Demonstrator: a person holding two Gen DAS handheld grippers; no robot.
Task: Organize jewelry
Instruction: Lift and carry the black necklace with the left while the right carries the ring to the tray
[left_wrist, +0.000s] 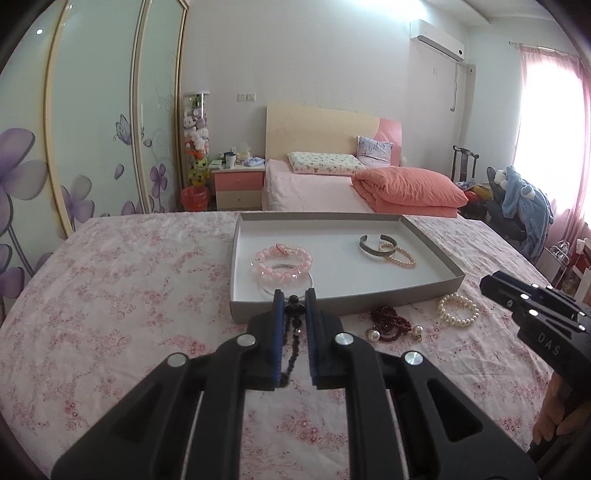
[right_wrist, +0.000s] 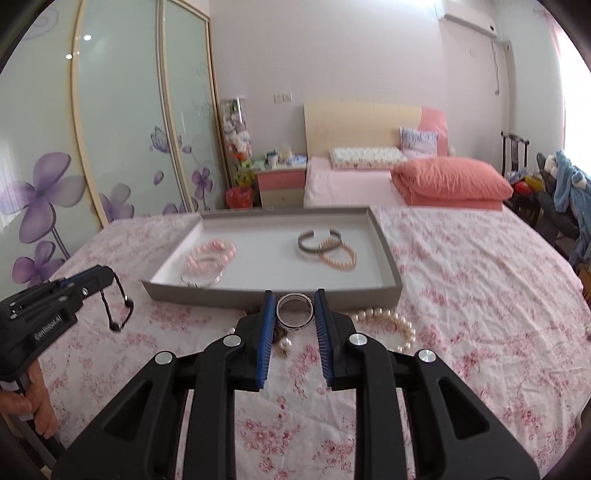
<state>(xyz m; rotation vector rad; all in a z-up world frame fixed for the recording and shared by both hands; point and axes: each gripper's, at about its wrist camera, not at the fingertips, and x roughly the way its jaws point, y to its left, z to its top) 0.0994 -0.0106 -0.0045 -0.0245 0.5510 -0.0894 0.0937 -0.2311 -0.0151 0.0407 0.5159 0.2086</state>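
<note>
The left gripper (left_wrist: 294, 295) is closed on a black beaded bracelet (left_wrist: 291, 325), which hangs as a loop between its blue pads above the flowered bedspread (left_wrist: 129, 295), just short of the near edge of the grey tray (left_wrist: 436, 284). From the right wrist view the same bracelet (right_wrist: 120, 308) dangles from the left gripper (right_wrist: 107, 275) off the tray's near left corner.

The right gripper (right_wrist: 294, 301) pinches a silver band bracelet (right_wrist: 294, 312) upright between its pads, in front of the middle of the tray's near wall (right_wrist: 295, 295).

In the tray, a pink bead bracelet (left_wrist: 282, 260) lies toward the near left corner with a clear bangle (left_wrist: 286, 282) partly under it. Toward the right side a dark metal cuff (left_wrist: 377, 245) overlaps a small peach pearl bracelet (left_wrist: 400, 258).

On the bedspread beside the tray's near right corner lie a white pearl bracelet (left_wrist: 458, 310), a dark red bead bracelet (left_wrist: 388, 323) and two pearl earrings (left_wrist: 373, 335).
</note>
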